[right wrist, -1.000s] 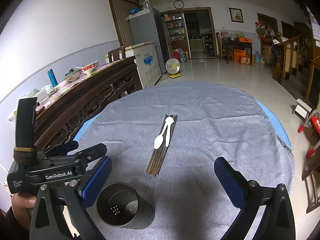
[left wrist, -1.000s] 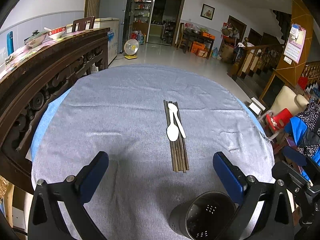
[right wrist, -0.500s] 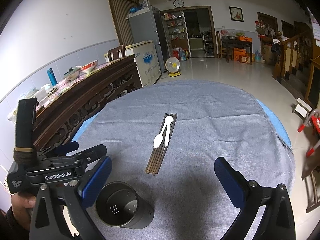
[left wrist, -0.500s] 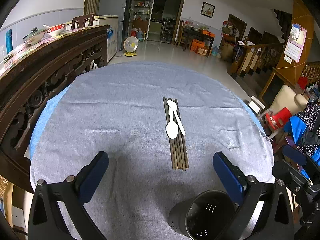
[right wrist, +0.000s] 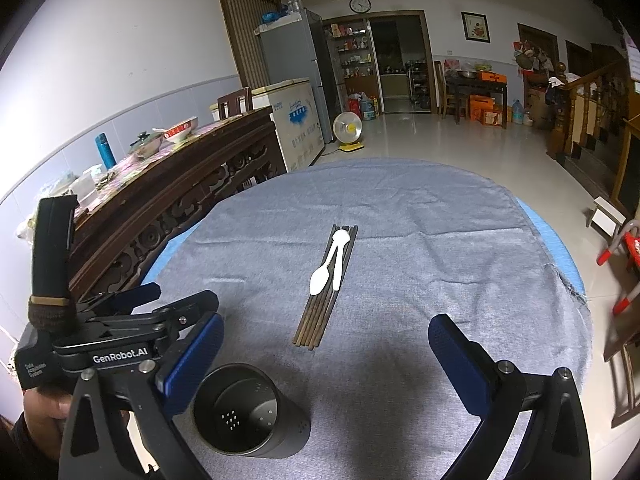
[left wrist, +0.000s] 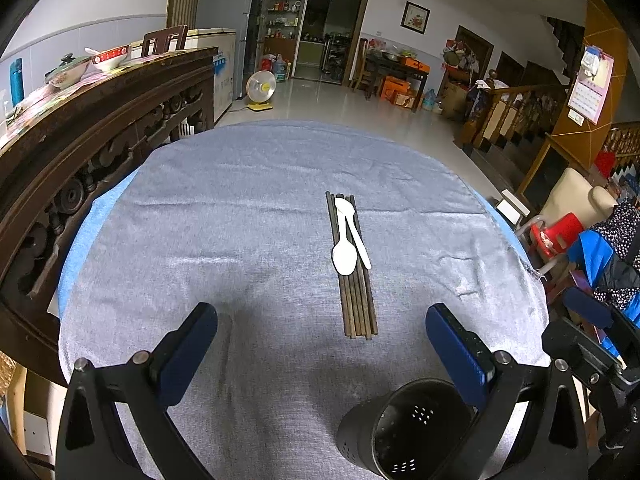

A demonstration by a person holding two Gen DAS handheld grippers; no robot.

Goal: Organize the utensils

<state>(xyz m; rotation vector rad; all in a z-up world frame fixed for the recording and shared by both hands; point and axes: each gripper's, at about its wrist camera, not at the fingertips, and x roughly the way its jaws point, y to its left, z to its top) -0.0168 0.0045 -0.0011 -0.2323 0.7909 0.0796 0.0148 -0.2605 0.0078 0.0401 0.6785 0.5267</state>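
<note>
Several dark wooden chopsticks (left wrist: 354, 276) lie side by side mid-table, with two white spoons (left wrist: 345, 254) crossed on top. They also show in the right wrist view: chopsticks (right wrist: 318, 316), spoons (right wrist: 321, 279). A black perforated utensil holder (left wrist: 404, 430) stands upright at the near edge, also in the right wrist view (right wrist: 250, 414). My left gripper (left wrist: 320, 344) is open and empty, short of the chopsticks. My right gripper (right wrist: 324, 354) is open and empty, to the right of the holder. The left gripper's body (right wrist: 116, 344) shows in the right wrist view.
A grey-blue cloth (left wrist: 240, 208) covers the round table. A dark carved wooden sideboard (left wrist: 80, 128) with bowls stands close on the left. Chairs and clothes (left wrist: 592, 240) are off the table's right edge.
The left gripper has eased slightly forward toward the chopsticks. The right gripper and the utensils have hardly moved.
</note>
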